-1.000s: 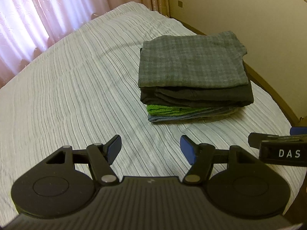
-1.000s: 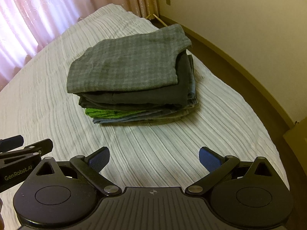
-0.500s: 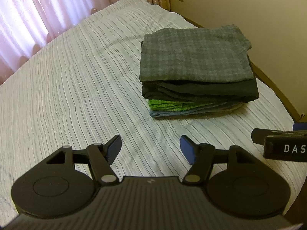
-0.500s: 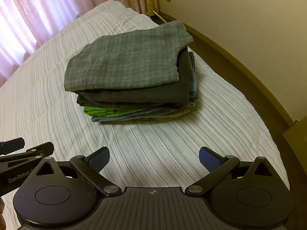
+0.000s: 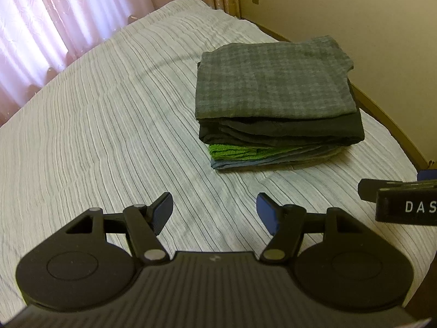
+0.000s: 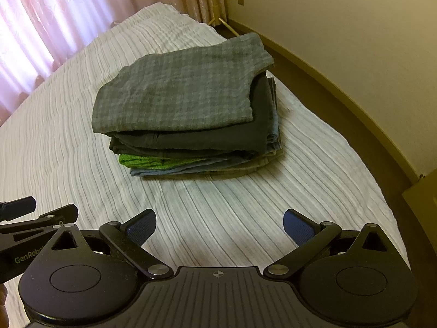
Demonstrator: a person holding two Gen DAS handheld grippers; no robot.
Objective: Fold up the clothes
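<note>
A stack of folded clothes (image 5: pixel 275 109) lies on the striped bed (image 5: pixel 95 125), with a grey checked garment (image 6: pixel 180 93) on top, dark ones below, then a green one (image 6: pixel 142 161) and blue-grey ones at the bottom. My left gripper (image 5: pixel 214 210) is open and empty, above the bed short of the stack. My right gripper (image 6: pixel 220 225) is open and empty, also short of the stack. Each gripper shows at the edge of the other's view: the right one (image 5: pixel 401 199) and the left one (image 6: pixel 30 227).
Pink curtains (image 5: pixel 54 22) hang behind the bed on the left. A cream wall (image 6: pixel 341 22) runs along the right, with a strip of brown floor (image 6: pixel 327 93) between it and the bed edge. A box corner (image 6: pixel 423 194) stands at far right.
Both grippers have drawn back and up a little from the stack, so it sits farther and higher in both views. Both stay open.
</note>
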